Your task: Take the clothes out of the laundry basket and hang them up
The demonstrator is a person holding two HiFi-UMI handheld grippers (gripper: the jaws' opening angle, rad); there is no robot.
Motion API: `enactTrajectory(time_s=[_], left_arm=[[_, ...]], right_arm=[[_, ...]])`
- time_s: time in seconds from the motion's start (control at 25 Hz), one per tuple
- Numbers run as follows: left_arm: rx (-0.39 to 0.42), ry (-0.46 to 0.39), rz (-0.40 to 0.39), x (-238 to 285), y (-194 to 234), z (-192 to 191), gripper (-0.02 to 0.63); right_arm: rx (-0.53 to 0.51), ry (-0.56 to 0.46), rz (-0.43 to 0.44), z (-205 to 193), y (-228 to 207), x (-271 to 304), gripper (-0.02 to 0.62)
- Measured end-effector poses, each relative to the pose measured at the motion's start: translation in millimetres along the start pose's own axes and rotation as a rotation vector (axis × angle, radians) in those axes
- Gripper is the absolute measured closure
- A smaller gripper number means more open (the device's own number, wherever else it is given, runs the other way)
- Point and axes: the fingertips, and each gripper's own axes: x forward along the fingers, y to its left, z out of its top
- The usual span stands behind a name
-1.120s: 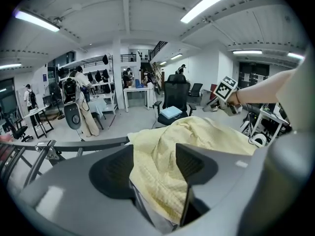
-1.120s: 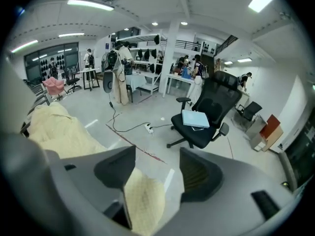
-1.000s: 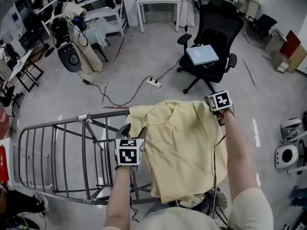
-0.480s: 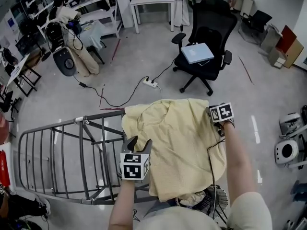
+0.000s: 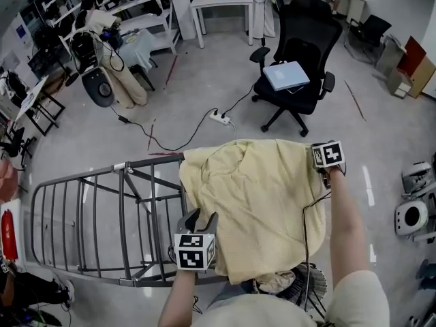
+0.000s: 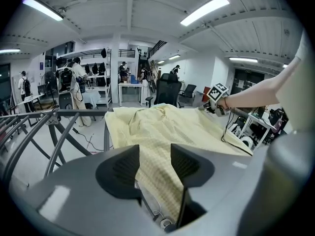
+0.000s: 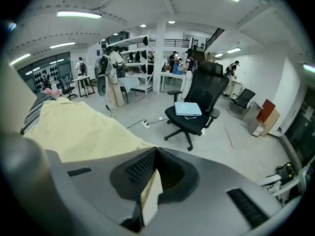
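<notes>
A pale yellow garment [image 5: 252, 196] lies spread over the right end of a grey metal drying rack [image 5: 88, 216]. My left gripper [image 5: 197, 218] is at the garment's near left edge. Its jaws have just been closing, but a gap still shows; in the left gripper view the fabric [image 6: 167, 127] runs between the fingers of the left gripper [image 6: 155, 163] without being pinched. My right gripper [image 5: 315, 150] is at the garment's far right corner. In the right gripper view this gripper [image 7: 153, 163] is shut on a fold of the yellow cloth [image 7: 83, 132]. The laundry basket [image 5: 303, 291] sits below the rack, near my body.
A black office chair [image 5: 296, 67] with a pale blue box on its seat stands beyond the rack. A power strip [image 5: 219, 118] and its cable lie on the floor. Shelves, a white table [image 5: 221, 2] and people are at the back. White machines [image 5: 412, 216] stand at the right.
The right gripper shifted right with the garment's corner and its jaws closed on the cloth. The left gripper slid nearer to me along the garment's left edge, its jaws narrowing.
</notes>
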Motion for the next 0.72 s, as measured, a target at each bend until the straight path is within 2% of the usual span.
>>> enactTrajectory(time_s=[0.2,0.36,0.48,0.56,0.64,0.72], left_arm=[[0.000,-0.005,0.014,-13.5,2.1,-6.9,0.398],[-0.004,-0.003,0.014,-21.4,-0.4,-13.4,0.397],[0.002,-0.006,0.010,-26.7,-8.0,-13.8,0.397],[0.004,-0.012,0.006,-30.0,-12.8,-13.7,0.397],[0.007,-0.020,0.003,-33.5,-16.8,-14.6,0.397],[0.010,-0.031,0.000,-37.7,-22.1,-15.5,0.397]], right_arm=[[0.071,0.002,-0.274,-1.1,-70.0,-31.3,0.592],[0.072,0.044,-0.439,-17.0,-105.0,-55.8,0.592],[0.138,0.078,-0.482,-36.7,-117.3,-70.5,0.592],[0.139,0.046,-0.478,-37.1,-119.0,-76.9,0.579],[0.135,0.003,-0.470,-35.3,-116.6,-83.7,0.515],[0.142,-0.031,-0.458,-36.7,-112.3,-92.6,0.509]])
